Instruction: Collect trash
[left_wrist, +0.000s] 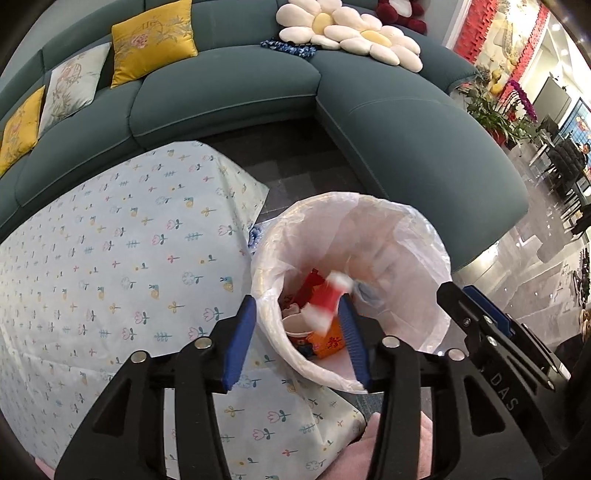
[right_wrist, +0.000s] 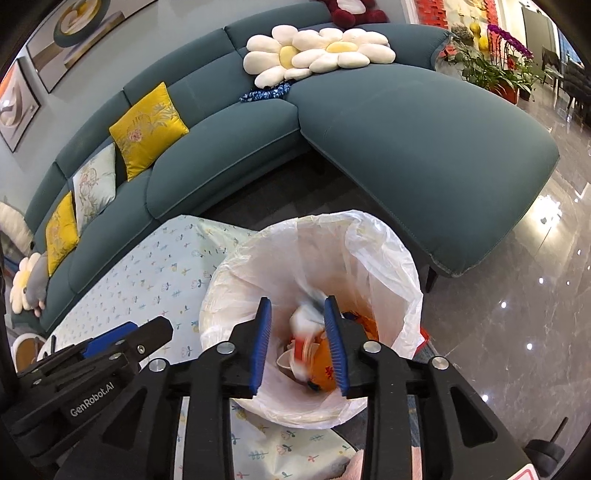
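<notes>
A bin lined with a white plastic bag (left_wrist: 399, 236) stands on the floor beside the table; it also shows in the right wrist view (right_wrist: 369, 251). Inside lie an orange packet (left_wrist: 328, 343), a paper cup (left_wrist: 295, 325) and red scraps. A blurred red-and-white piece of trash (left_wrist: 328, 299) is in the air over the bin mouth; it also shows in the right wrist view (right_wrist: 306, 332). My left gripper (left_wrist: 295, 339) is open above the bin's near rim. My right gripper (right_wrist: 299, 347) is open over the bin, with nothing between its pads.
A table with a flowered cloth (left_wrist: 110, 266) lies left of the bin. A teal sectional sofa (left_wrist: 229, 92) with yellow cushions and daisy pillows curves behind. The glossy floor (right_wrist: 517, 295) opens to the right. My right gripper's body (left_wrist: 491, 332) shows in the left wrist view.
</notes>
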